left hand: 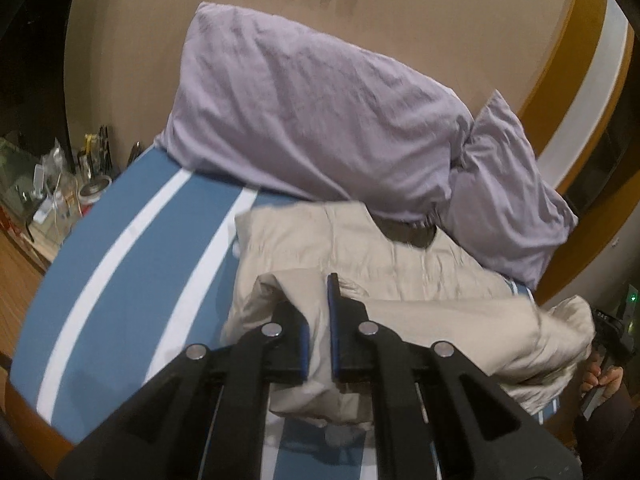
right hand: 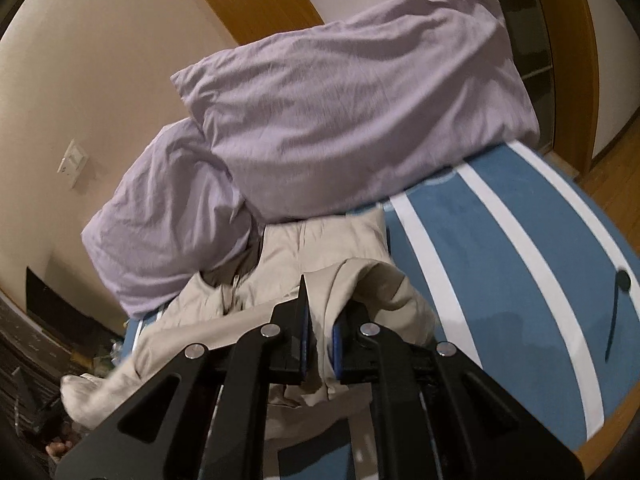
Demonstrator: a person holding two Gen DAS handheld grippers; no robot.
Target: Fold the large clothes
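A beige garment (left hand: 360,256) lies crumpled on the blue-and-white striped bed (left hand: 132,280), its far end against two lilac pillows. My left gripper (left hand: 316,312) is shut on a fold of the beige cloth, which bulges up between the black fingers (left hand: 336,308) and hangs below them. At the far right of the left wrist view, the other gripper and a hand (left hand: 604,376) hold the garment's other end. My right gripper (right hand: 320,320) is likewise shut on a beige fold of the garment (right hand: 320,248), lifted off the bed (right hand: 500,240). The cloth sags to the lower left between both grips.
Two lilac pillows (left hand: 312,116) (right hand: 360,120) lean on the beige wall at the head of the bed. A cluttered side table (left hand: 52,196) stands left of the bed. Wooden door frames (right hand: 568,60) and floor lie beyond the right edge. A black cable (right hand: 616,308) rests on the sheet.
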